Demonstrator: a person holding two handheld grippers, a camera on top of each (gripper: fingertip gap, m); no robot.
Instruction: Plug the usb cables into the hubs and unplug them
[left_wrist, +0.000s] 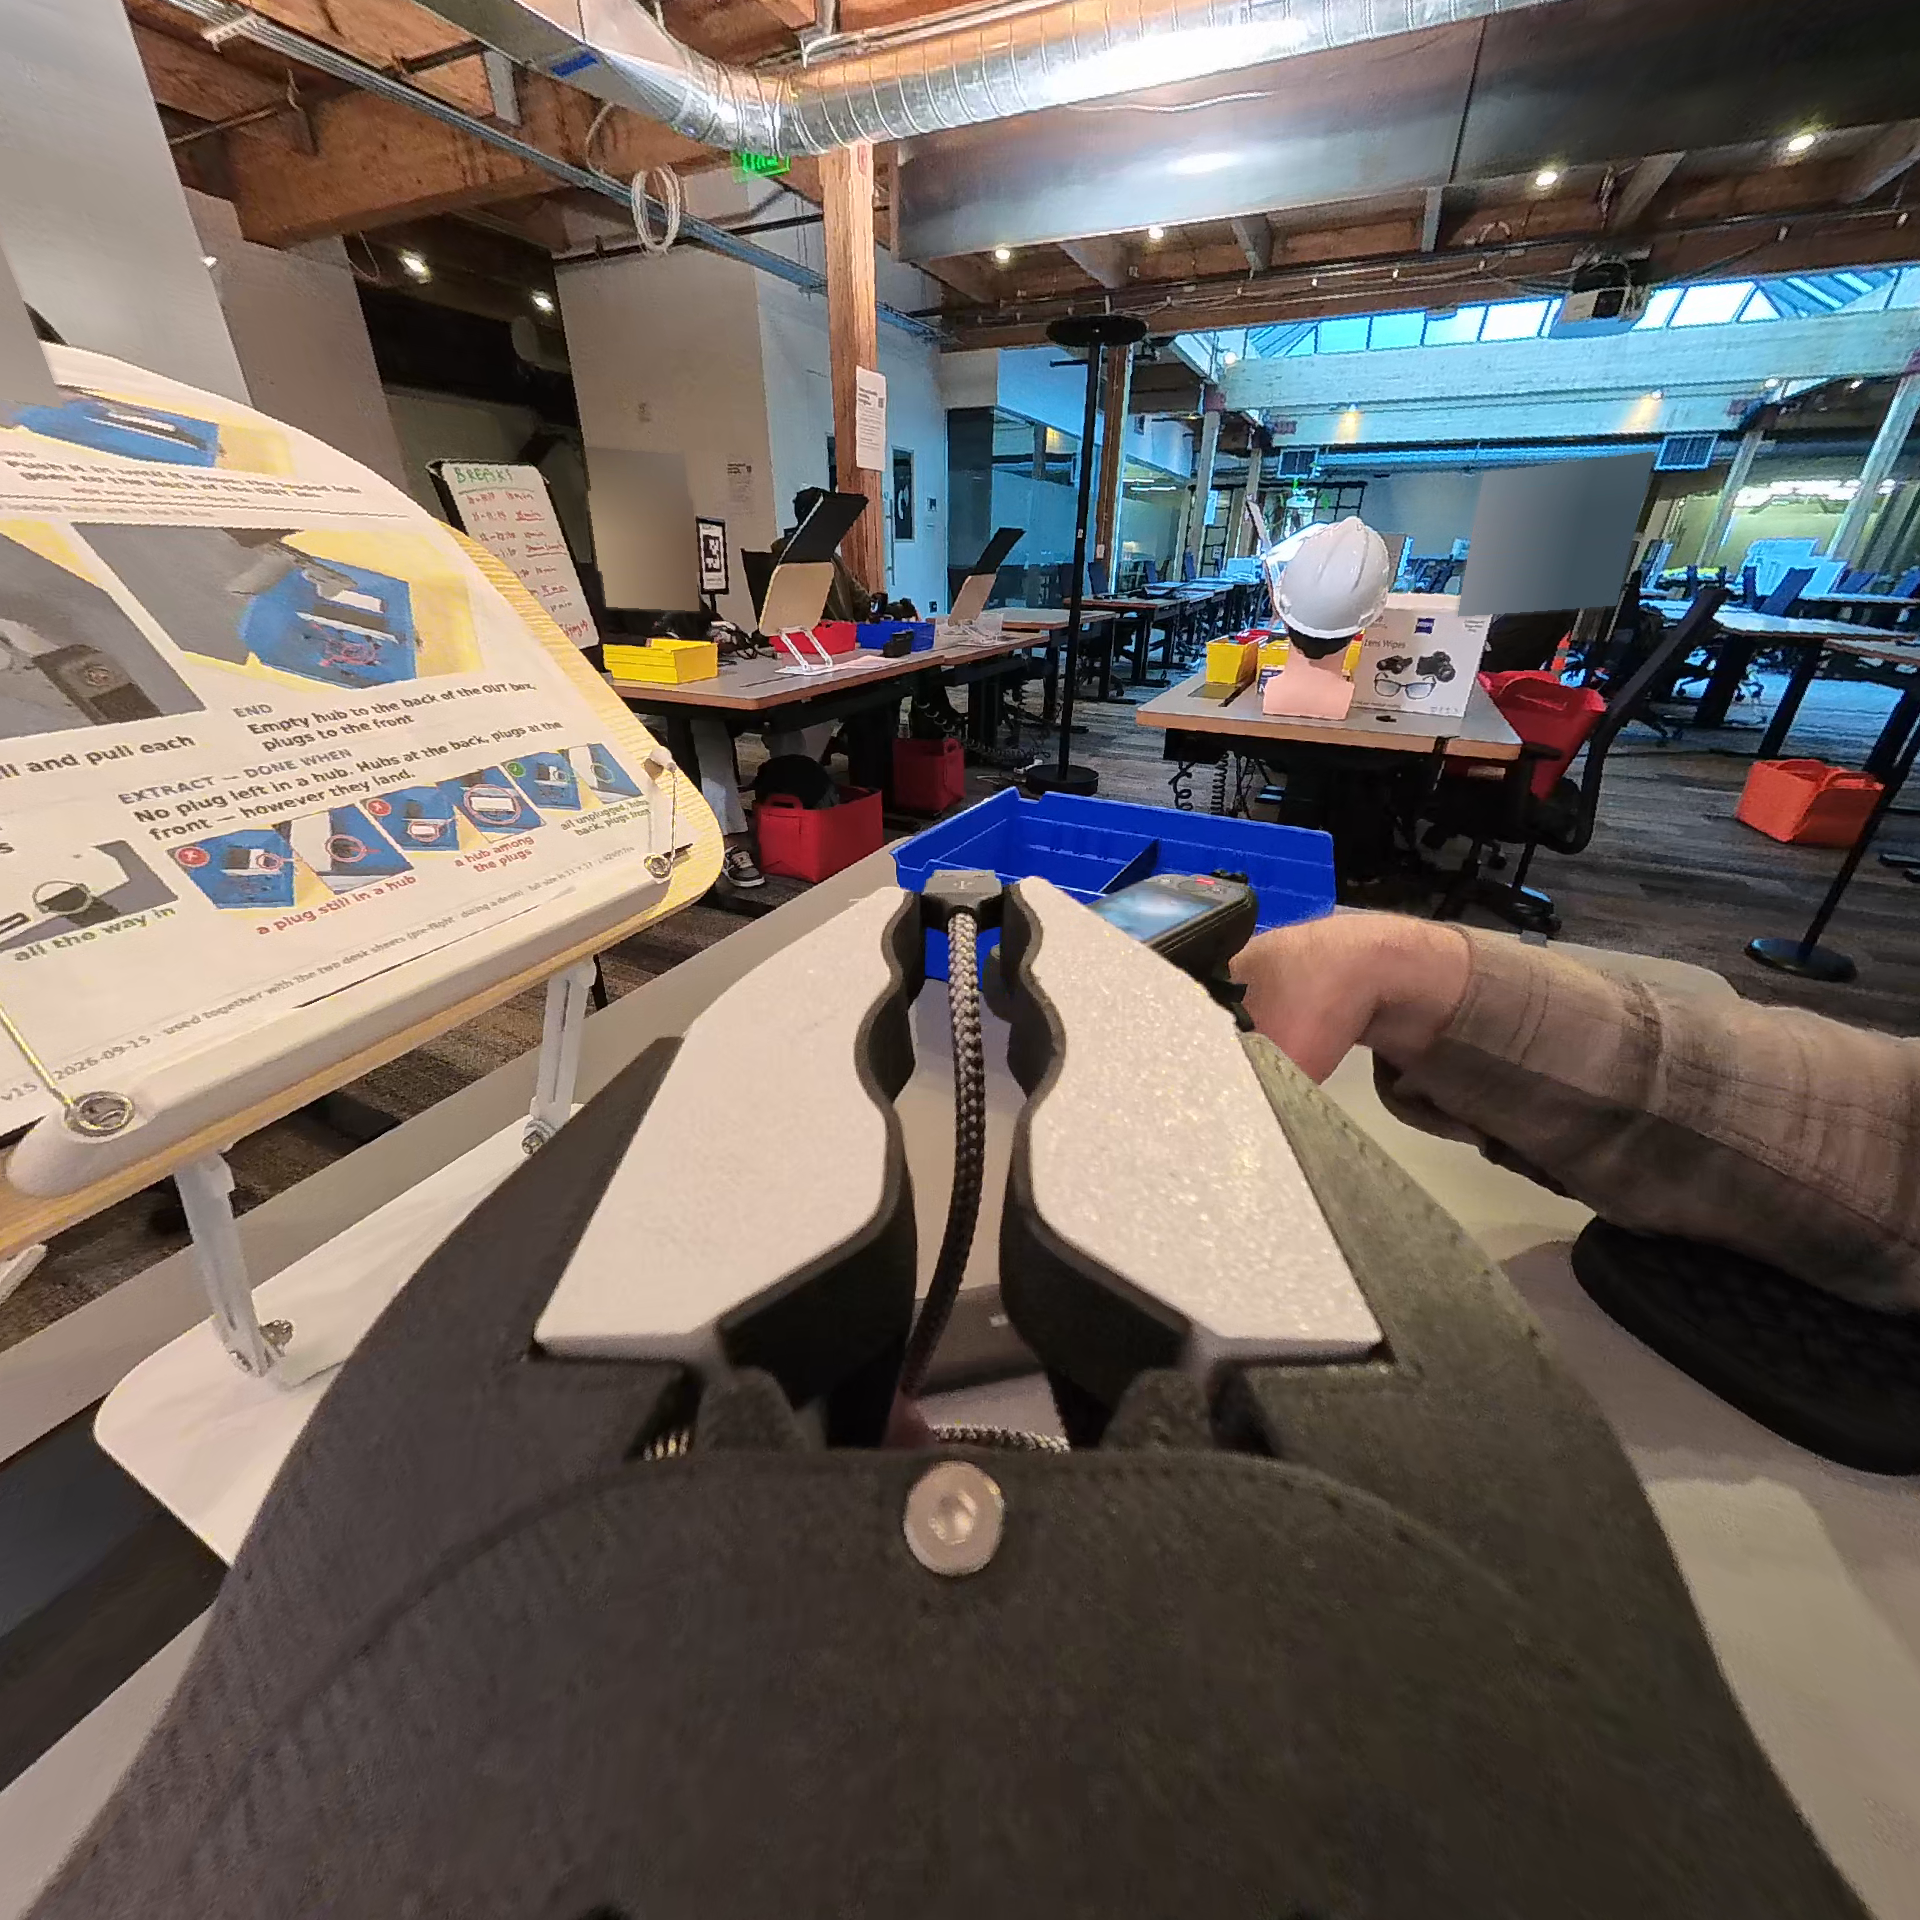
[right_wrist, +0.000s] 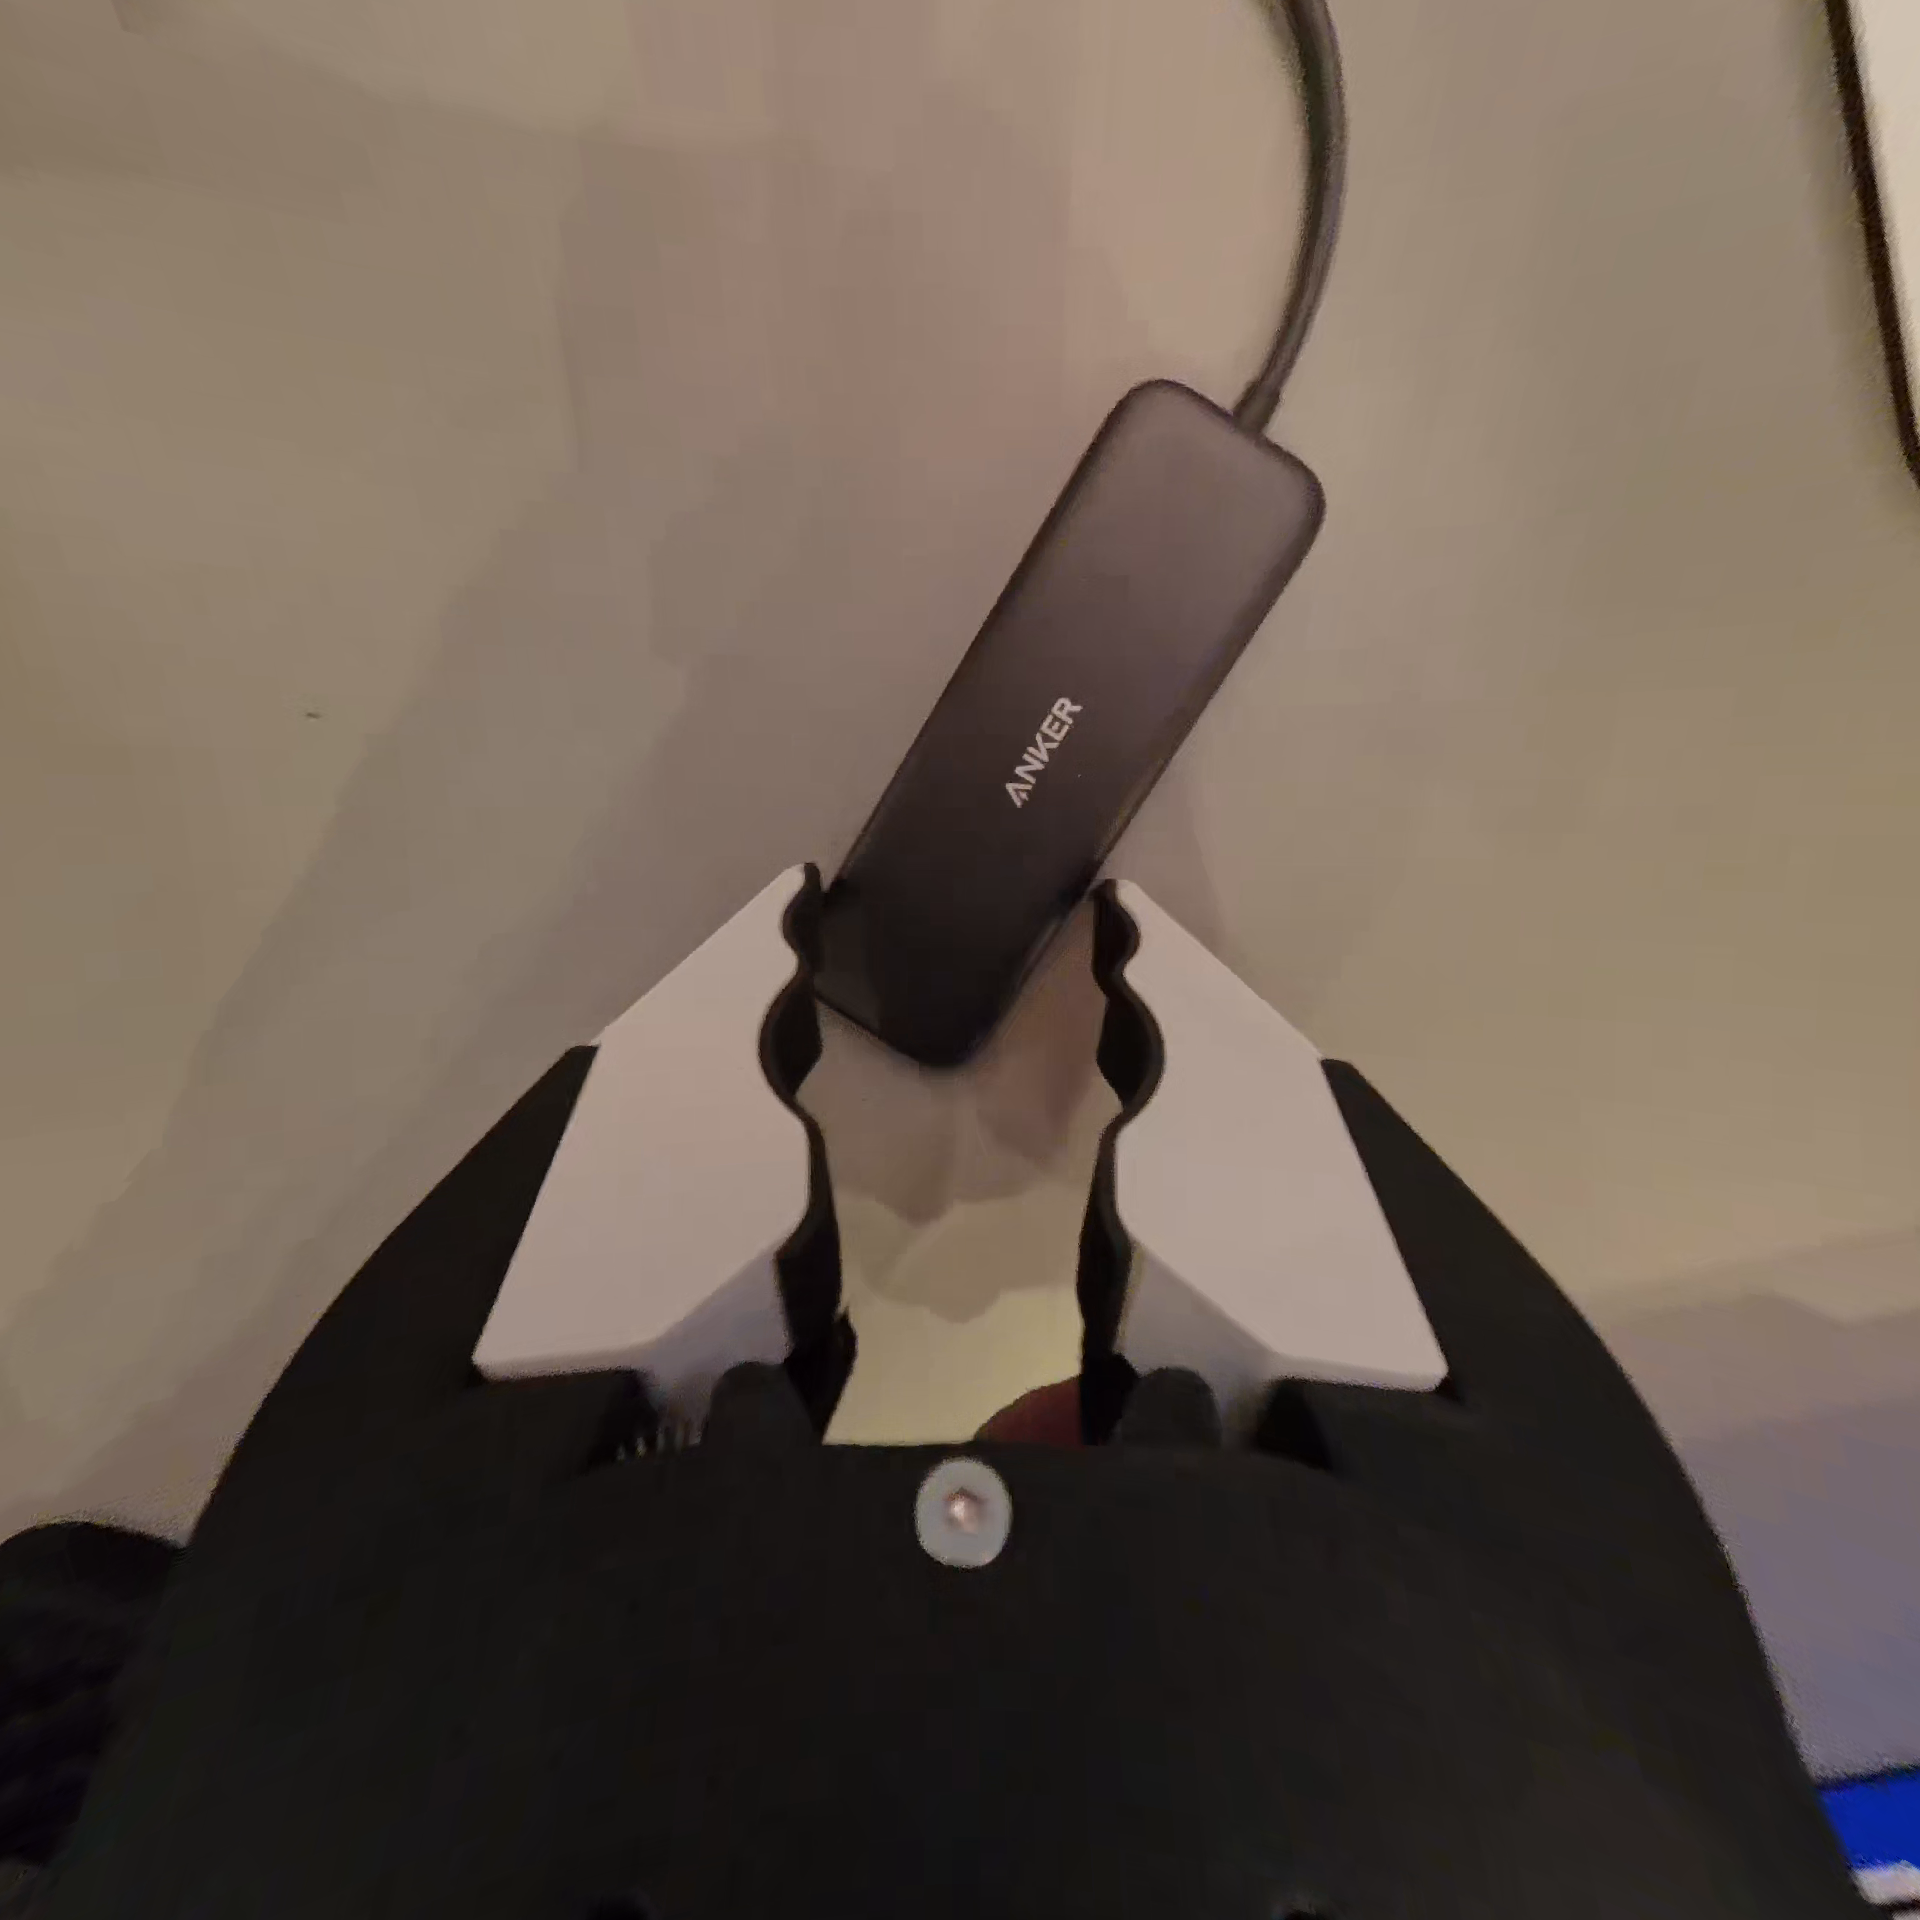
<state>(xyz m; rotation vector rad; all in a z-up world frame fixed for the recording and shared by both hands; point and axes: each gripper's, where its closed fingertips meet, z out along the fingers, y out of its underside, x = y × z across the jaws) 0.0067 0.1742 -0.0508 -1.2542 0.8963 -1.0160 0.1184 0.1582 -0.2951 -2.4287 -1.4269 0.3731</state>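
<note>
While my left gripper (left_wrist: 961, 909) has its fingers clamped on the black USB plug with the black-and-white braided cable (left_wrist: 964, 1049), nothing is actually plugged in yet, so I'd say I'm pretty early on this one. The plug sticks out past the fingertips, lifted above the pale grey desk (left_wrist: 790, 914), with the cable trailing back between the fingers toward me.

My right gripper (right_wrist: 961, 914) points down at the slim dark grey rounded USB hub (right_wrist: 1070, 717), which lies flat on the desk at a slant, its own dark cord (right_wrist: 1311, 208) curving off the far end. The fingers straddle its near end: the left one looks to be touching the edge, the right one shows a small gap, so not a real clamp yet.

Still left, as far as I can judge: pin the hub, line up the plug, push it in, then pull it back out. The blue plastic divided bin (left_wrist: 1112, 842) sits at the far desk edge.
</note>
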